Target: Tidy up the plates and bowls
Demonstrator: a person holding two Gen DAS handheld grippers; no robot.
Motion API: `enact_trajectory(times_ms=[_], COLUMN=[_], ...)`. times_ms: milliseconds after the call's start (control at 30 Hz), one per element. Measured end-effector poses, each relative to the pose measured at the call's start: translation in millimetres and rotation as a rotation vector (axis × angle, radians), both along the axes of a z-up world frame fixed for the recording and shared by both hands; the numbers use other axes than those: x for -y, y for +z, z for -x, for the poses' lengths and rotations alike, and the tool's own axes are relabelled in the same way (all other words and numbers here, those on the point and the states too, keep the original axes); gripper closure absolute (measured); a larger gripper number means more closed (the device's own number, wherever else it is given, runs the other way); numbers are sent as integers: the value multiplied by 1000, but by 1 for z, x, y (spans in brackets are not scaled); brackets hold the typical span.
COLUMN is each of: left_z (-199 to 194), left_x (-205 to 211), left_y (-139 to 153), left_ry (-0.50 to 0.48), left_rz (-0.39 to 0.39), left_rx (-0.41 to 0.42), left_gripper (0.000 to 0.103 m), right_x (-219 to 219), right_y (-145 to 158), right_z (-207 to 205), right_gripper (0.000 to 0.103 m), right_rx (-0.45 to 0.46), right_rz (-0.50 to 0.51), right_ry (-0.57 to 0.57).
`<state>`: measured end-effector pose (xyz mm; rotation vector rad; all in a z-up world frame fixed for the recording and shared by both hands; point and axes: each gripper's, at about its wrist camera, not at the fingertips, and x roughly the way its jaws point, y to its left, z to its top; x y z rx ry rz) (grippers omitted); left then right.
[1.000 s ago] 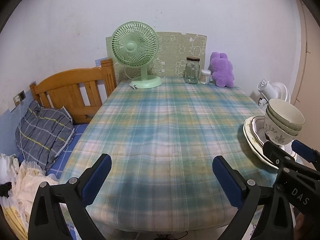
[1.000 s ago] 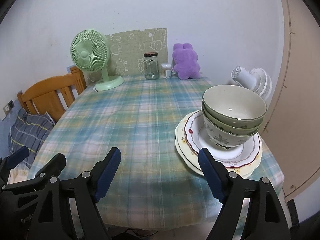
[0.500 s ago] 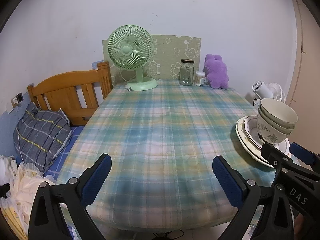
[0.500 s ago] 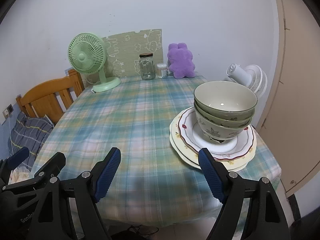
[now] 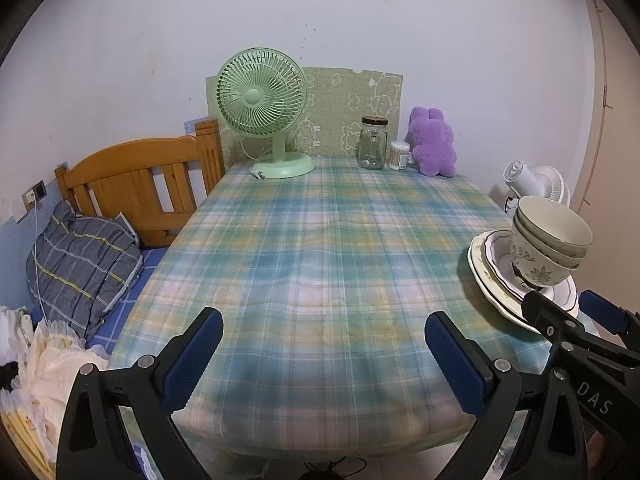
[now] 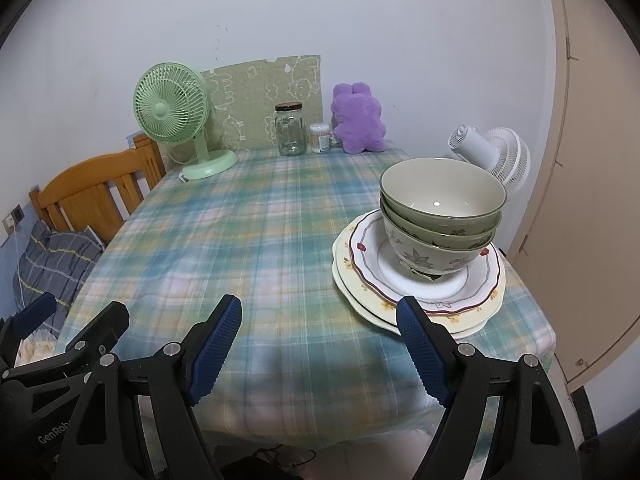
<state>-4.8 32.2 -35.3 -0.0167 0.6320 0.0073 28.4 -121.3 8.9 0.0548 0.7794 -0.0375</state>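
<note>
- Your left gripper (image 5: 322, 354) is closest to you, over the near edge of the plaid tablecloth (image 5: 320, 248). Its blue pads are wide apart and nothing is between them.
- Your right gripper (image 6: 320, 344) is also at the near edge of the tablecloth. Its jaws are let go and spread wide, with only cloth showing between them.
- The right-hand blue pad (image 6: 422, 350) sits just in front of the stack of plates (image 6: 416, 280). You cannot tell if it touches the rim.
- The plates lie on the right side of the tablecloth, near its near edge. There look to be three, one on top of another.
- Three bowls (image 6: 440, 216) sit nested inside each other on the top plate, all the right way up.
- At the far end of the tablecloth stand a green fan (image 5: 264, 108), a glass jar (image 5: 373, 143), a small tub of cotton swabs (image 5: 400, 155) and a purple plush toy (image 5: 434, 144), in a row from left to right.
- Left of the tablecloth is a wooden headboard (image 5: 136, 184) with a grey checked pillow (image 5: 80, 264) below it.
</note>
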Motion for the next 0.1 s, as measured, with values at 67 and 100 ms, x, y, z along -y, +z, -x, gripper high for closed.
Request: enact_trajectory(times_ms=[67, 100], left_z=[0, 1], left_x=[0, 1], left_y=[0, 0], left_ry=[0, 0], left_rz=[1, 2], left_rx=[-3, -3], left_gripper=[1, 1], right_x=[0, 0], right_y=[0, 0], right_z=[0, 0], right_gripper=[21, 21], right_rx=[-1, -2], right_rz=[2, 3], right_ry=[-1, -1])
